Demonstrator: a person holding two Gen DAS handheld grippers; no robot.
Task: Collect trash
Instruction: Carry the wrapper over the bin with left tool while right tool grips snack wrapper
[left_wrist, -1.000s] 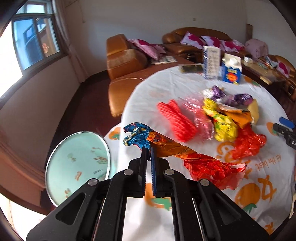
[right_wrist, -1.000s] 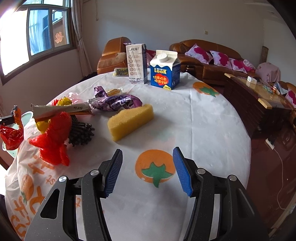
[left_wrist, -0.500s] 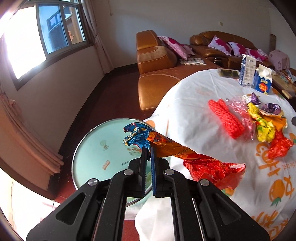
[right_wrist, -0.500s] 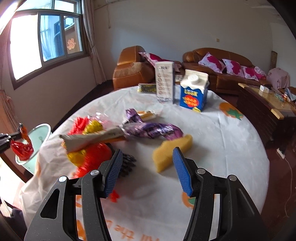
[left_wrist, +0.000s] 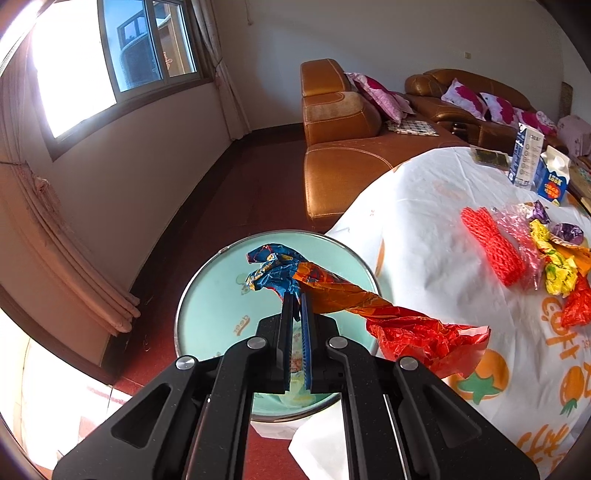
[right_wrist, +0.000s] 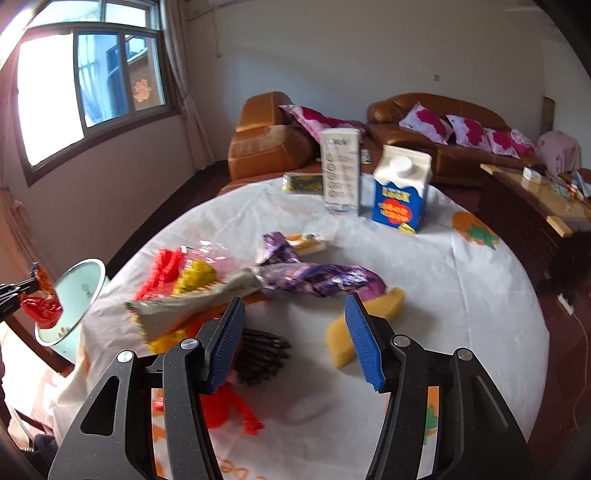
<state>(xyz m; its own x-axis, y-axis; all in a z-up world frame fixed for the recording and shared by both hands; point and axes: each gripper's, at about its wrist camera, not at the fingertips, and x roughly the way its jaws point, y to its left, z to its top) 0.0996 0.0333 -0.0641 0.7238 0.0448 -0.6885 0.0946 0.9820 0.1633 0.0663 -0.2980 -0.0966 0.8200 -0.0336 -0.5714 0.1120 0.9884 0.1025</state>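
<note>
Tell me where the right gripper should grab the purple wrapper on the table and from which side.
Take the purple wrapper at its raised, twisted upper-left end, coming down from above with the right gripper turned so the fingers straddle its narrow width. It lies flat and long across the tablecloth; its right end touches the yellow sponge, so grip away from there.

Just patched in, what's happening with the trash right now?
The left gripper is shut on a crumpled blue, orange and red foil wrapper, holding it above the pale green round bin beside the table. The right gripper is open over the white tablecloth, near the purple foil wrapper and the yellow sponge.
</note>
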